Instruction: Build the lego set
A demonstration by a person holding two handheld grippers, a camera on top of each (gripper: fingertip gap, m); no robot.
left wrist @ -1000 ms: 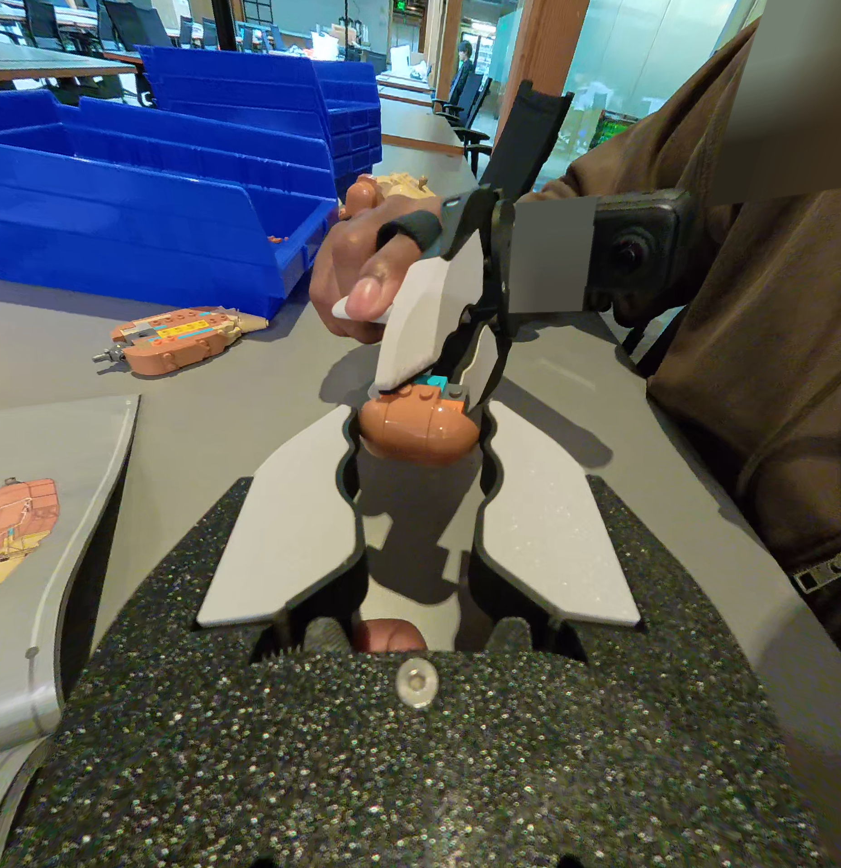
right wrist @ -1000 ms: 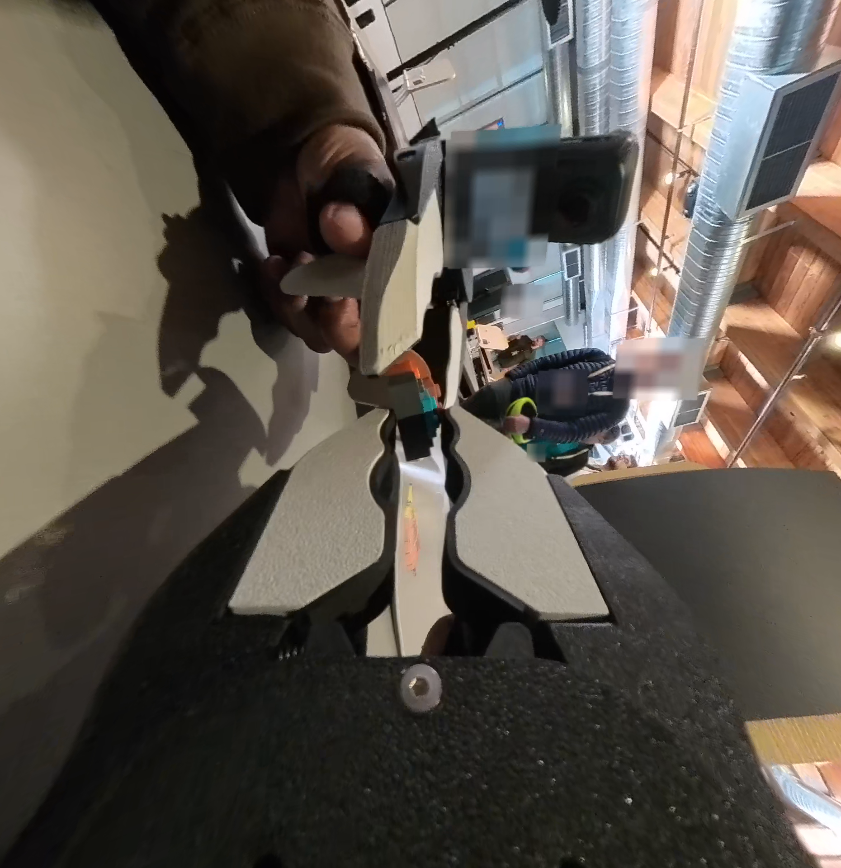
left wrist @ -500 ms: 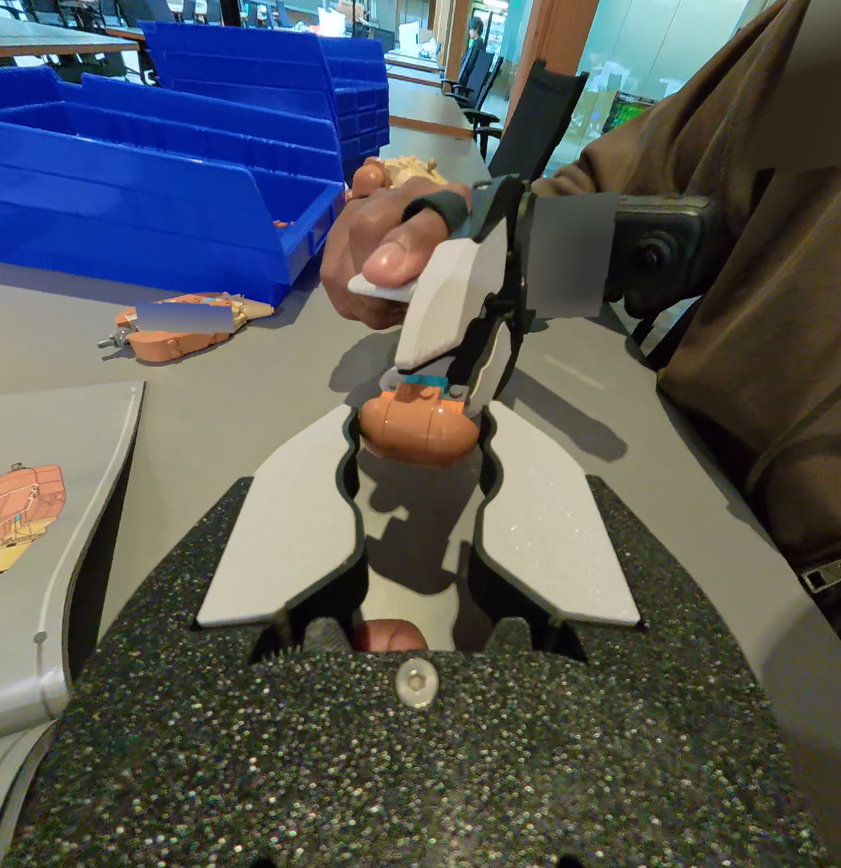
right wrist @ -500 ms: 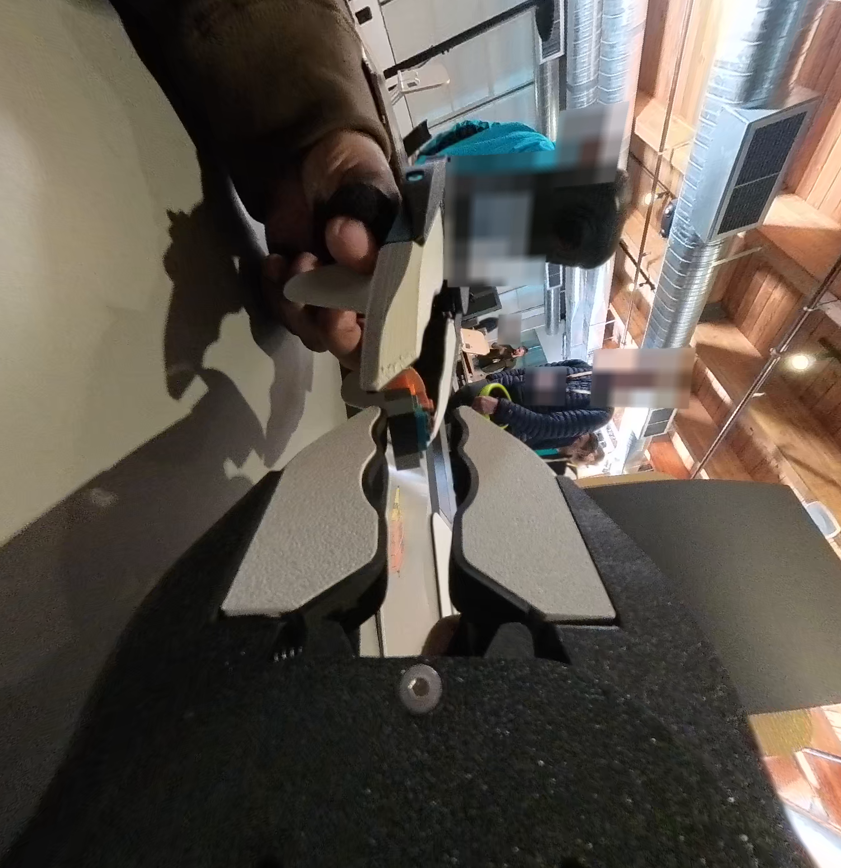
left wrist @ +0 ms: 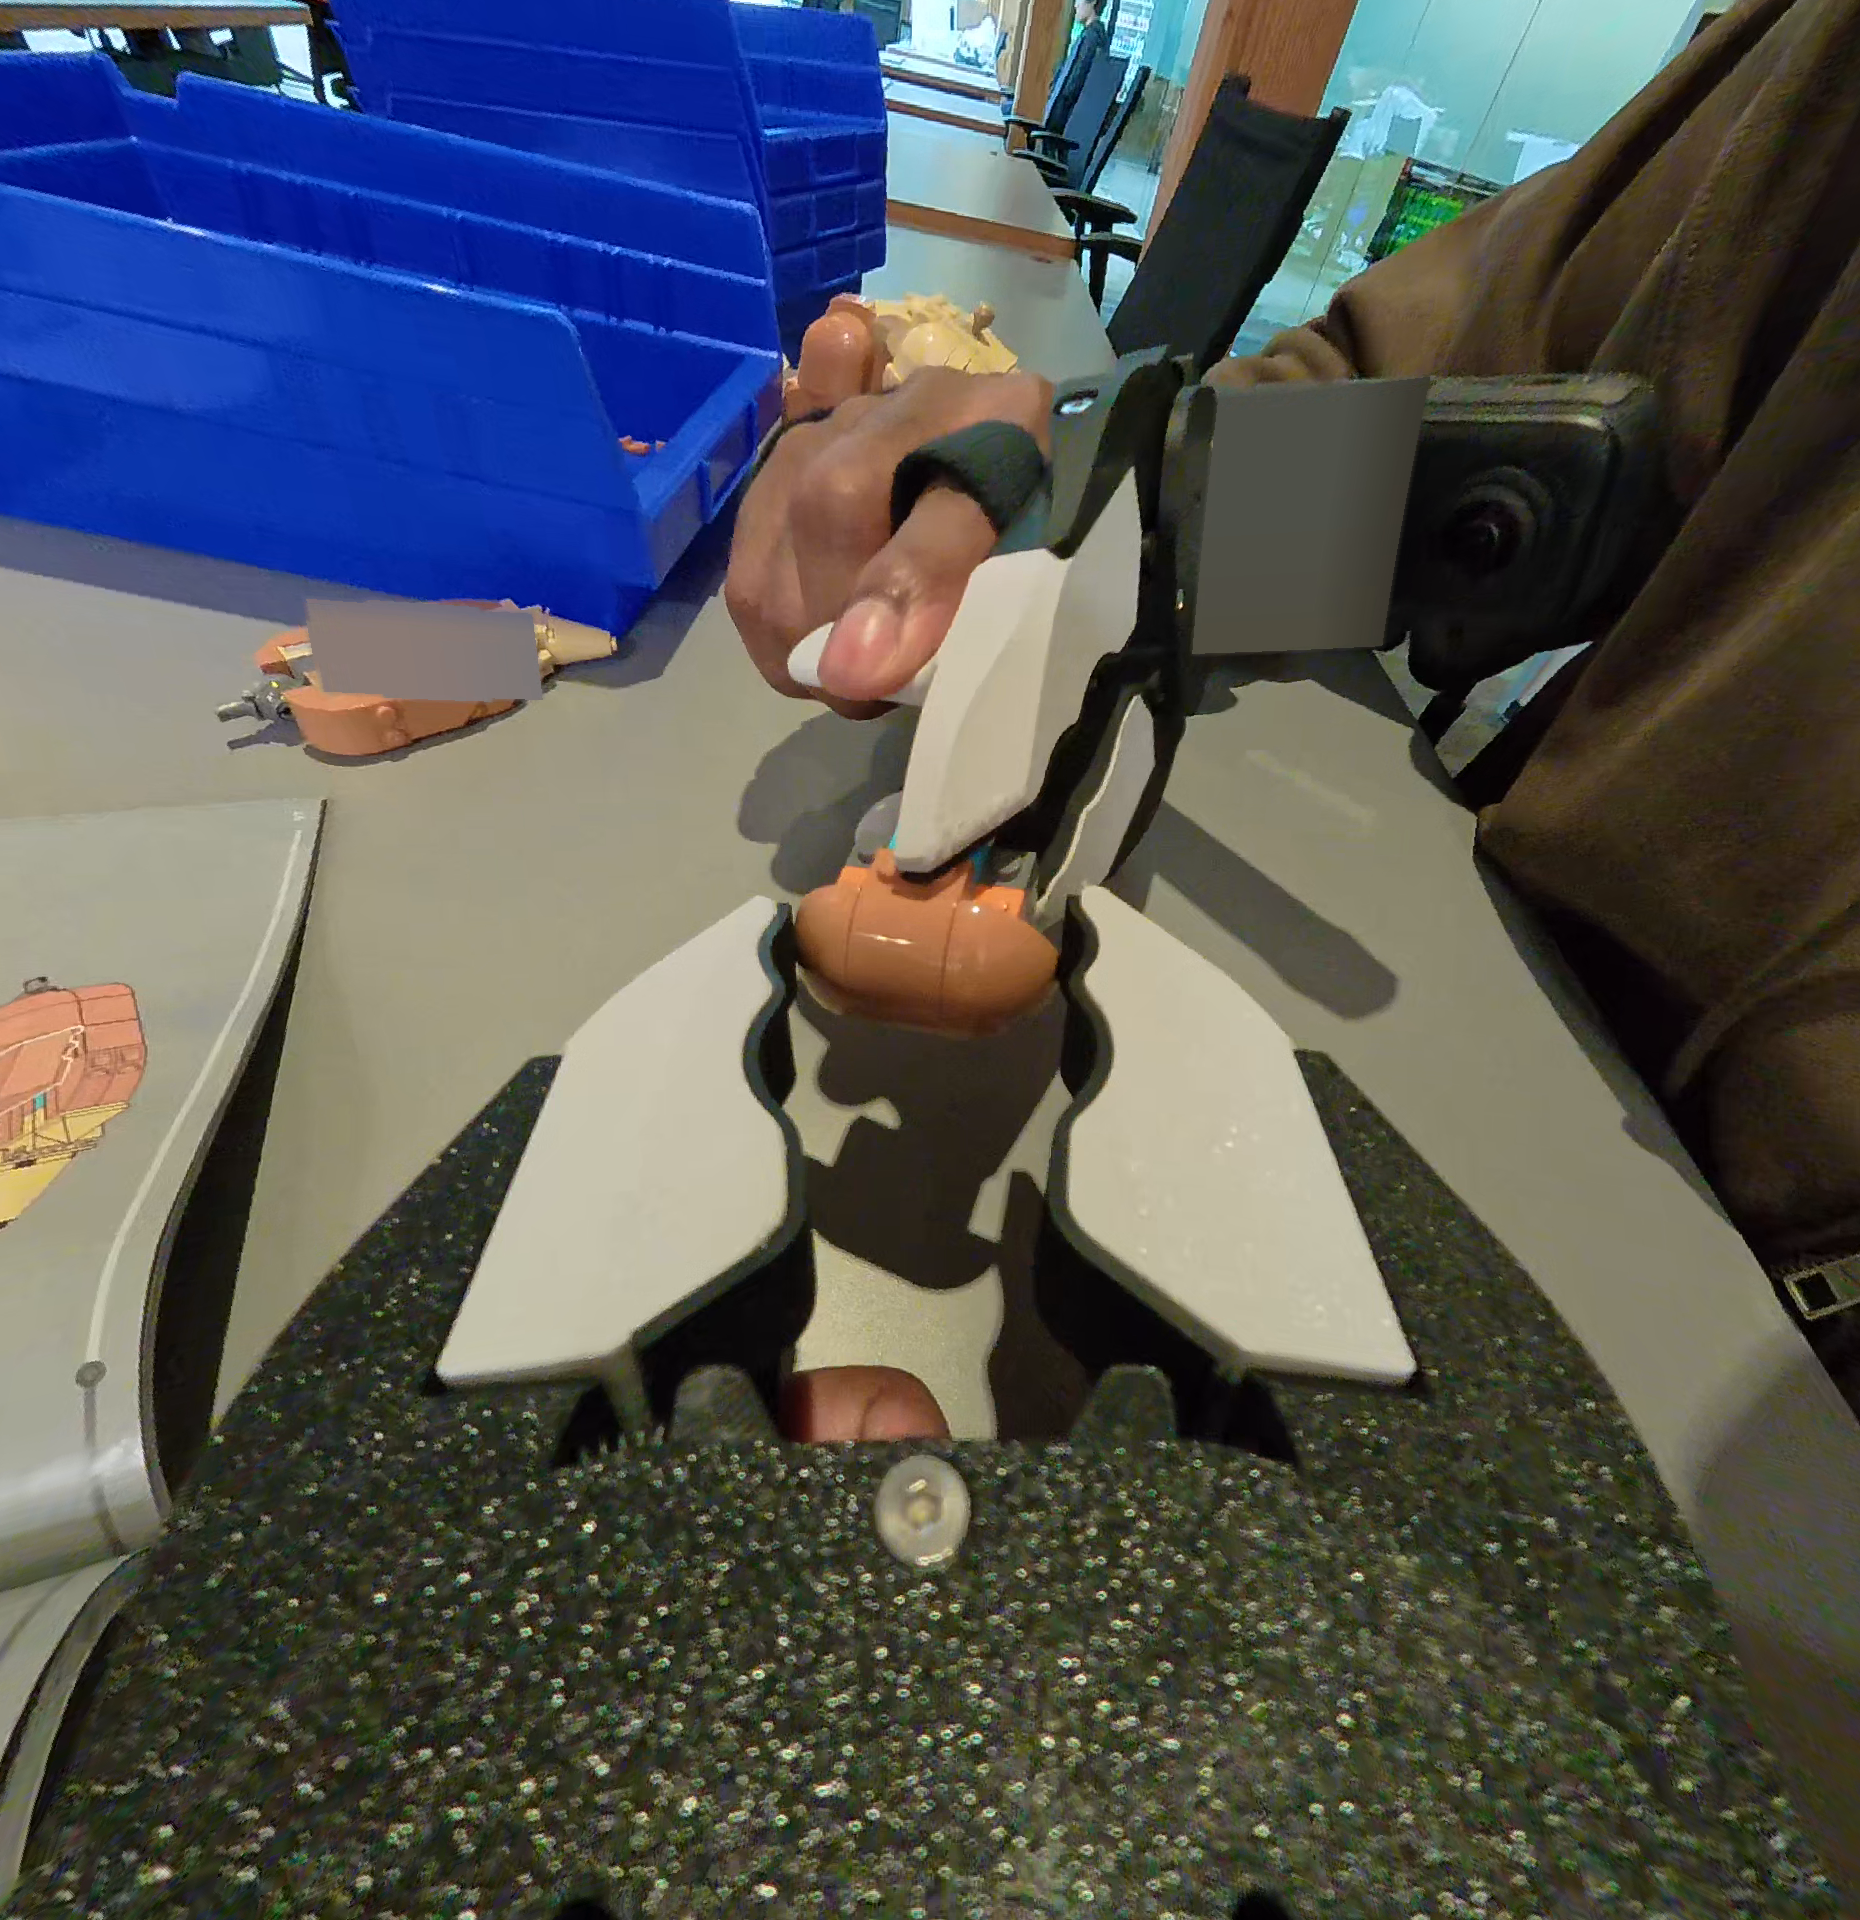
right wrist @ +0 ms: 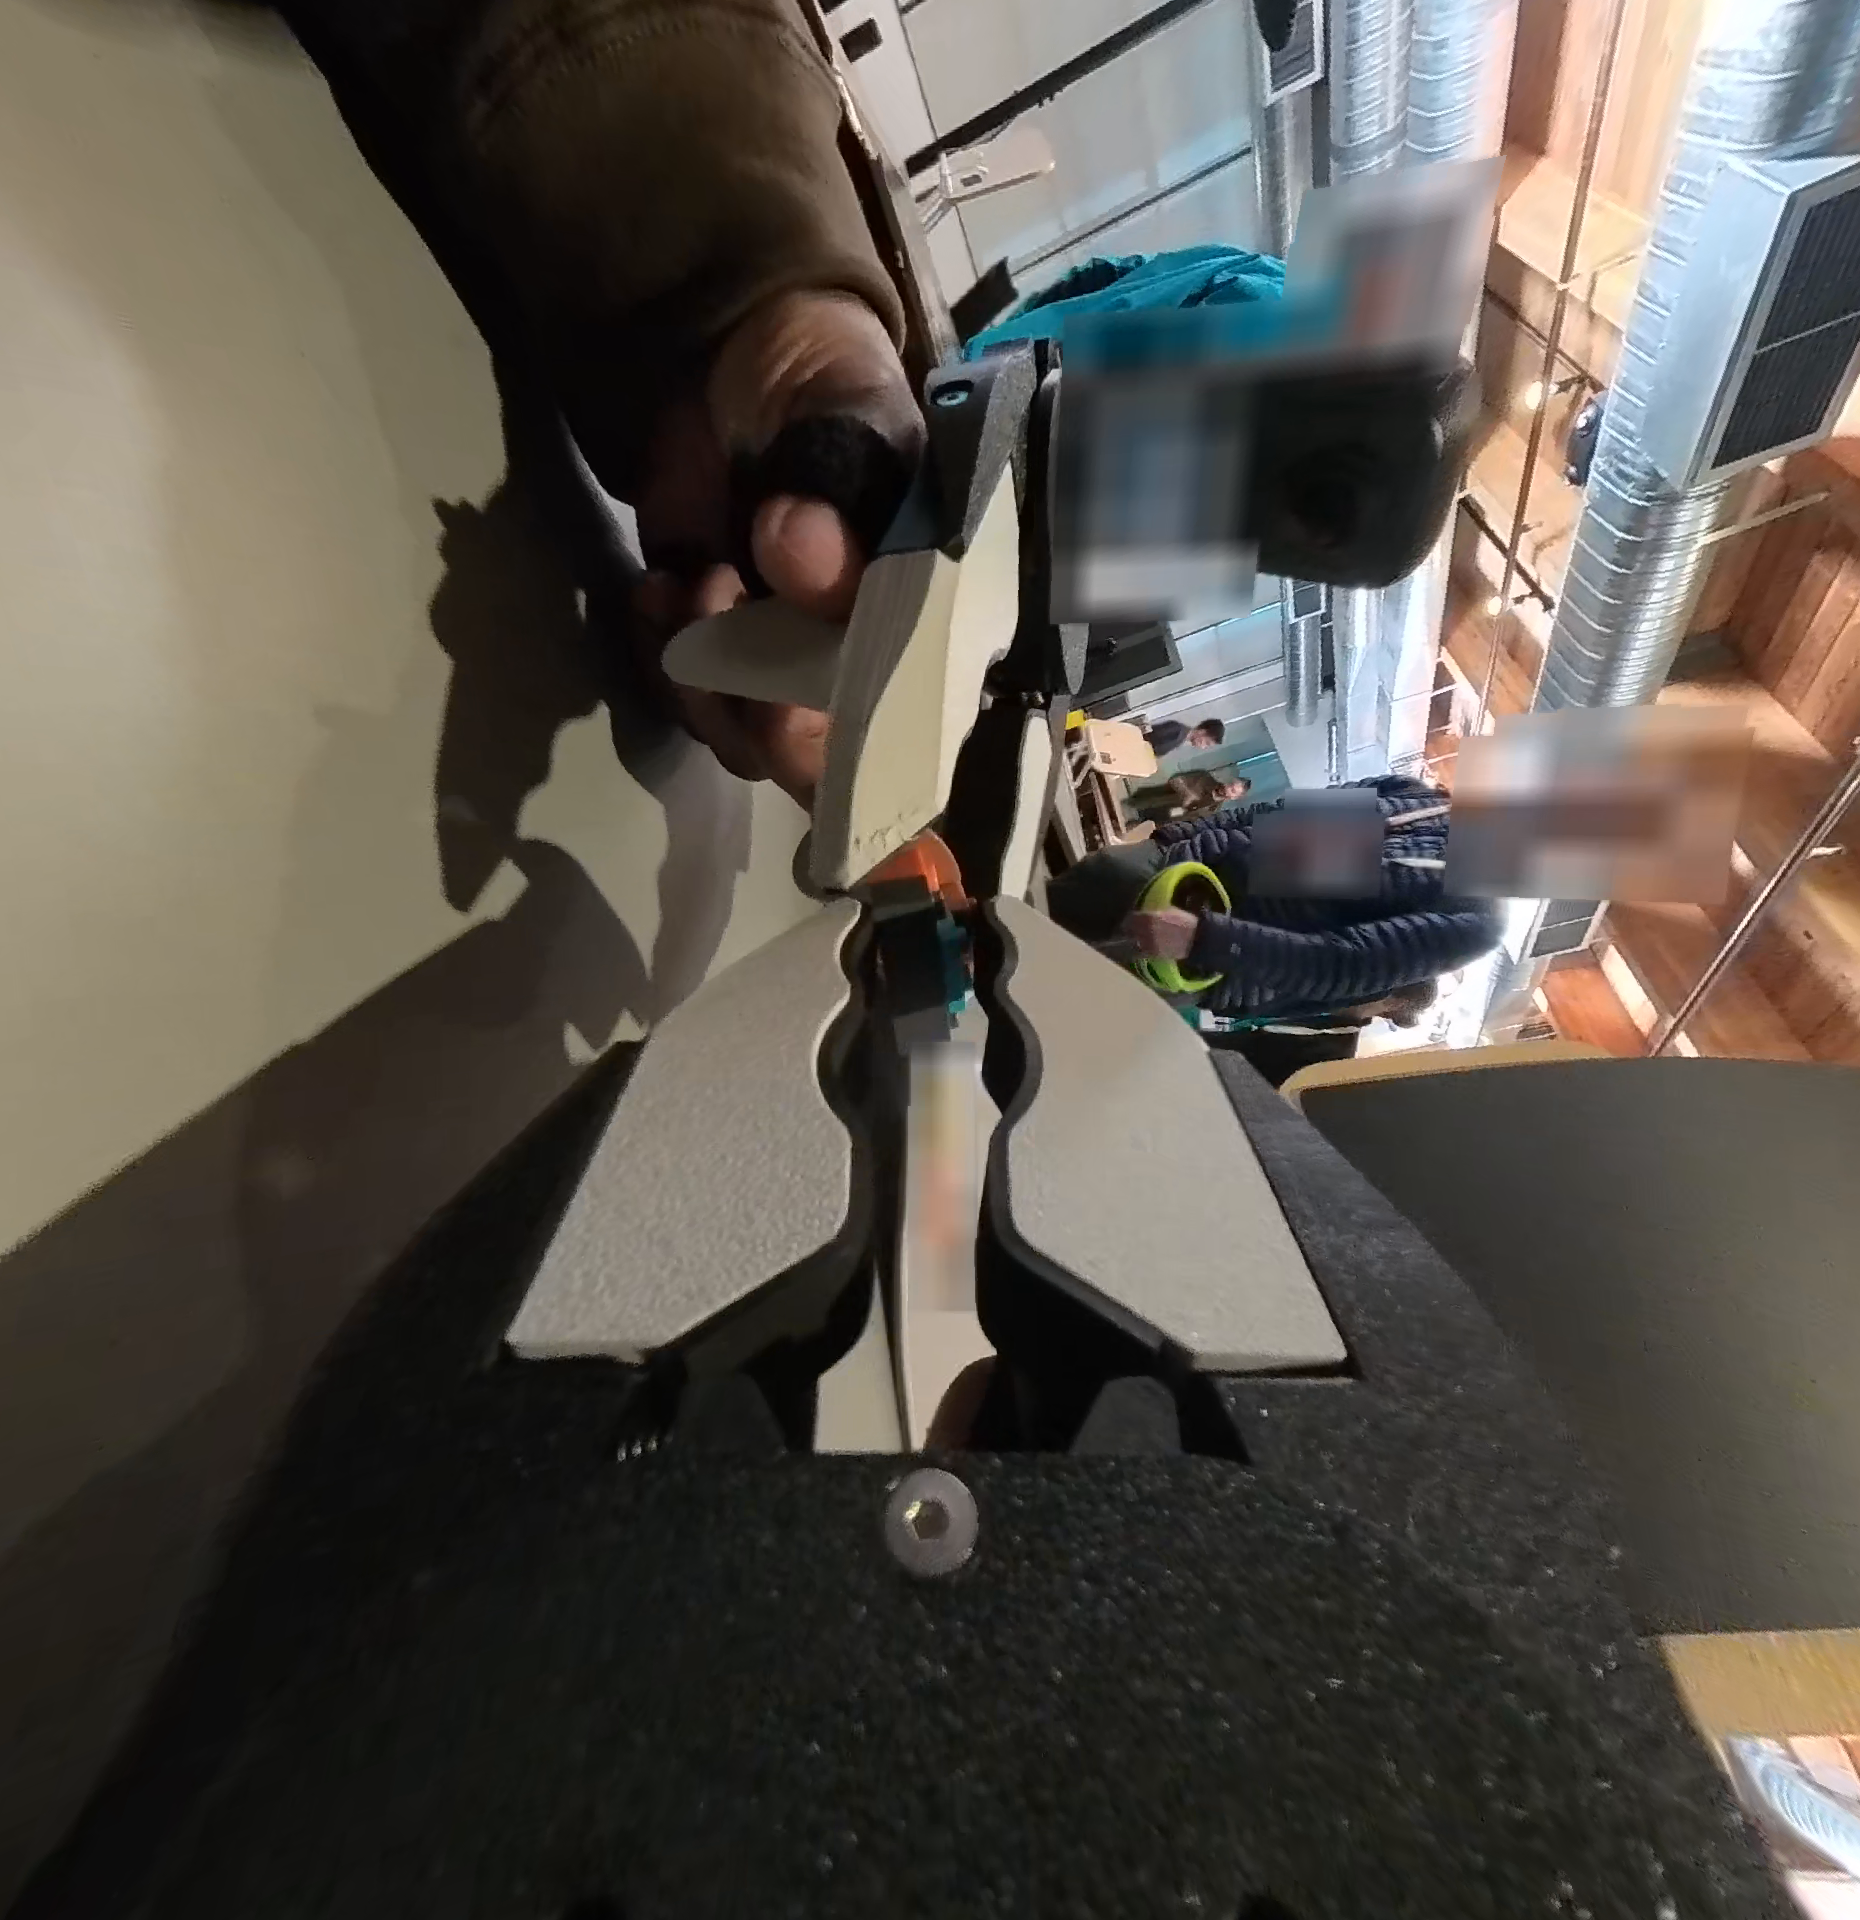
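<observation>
Left wrist view, left claw point(left wrist: 926, 940) clamping brown lego piece point(left wrist: 921, 961)

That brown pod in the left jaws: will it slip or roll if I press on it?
The pod looks glossy and rounded, so it may twist in the jaws. Held only at its ends, it could pivot. Set on the table, it would likely roll.

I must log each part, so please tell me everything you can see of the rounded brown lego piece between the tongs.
The brown lego piece is a smooth, glossy, egg-shaped plastic body lying sideways, with a seam around its middle. Small orange, teal and dark grey bricks sit on its top. The left tongs clamp its two ends above the grey table. The right tongs come down from above and grip the small bricks on top.
</observation>
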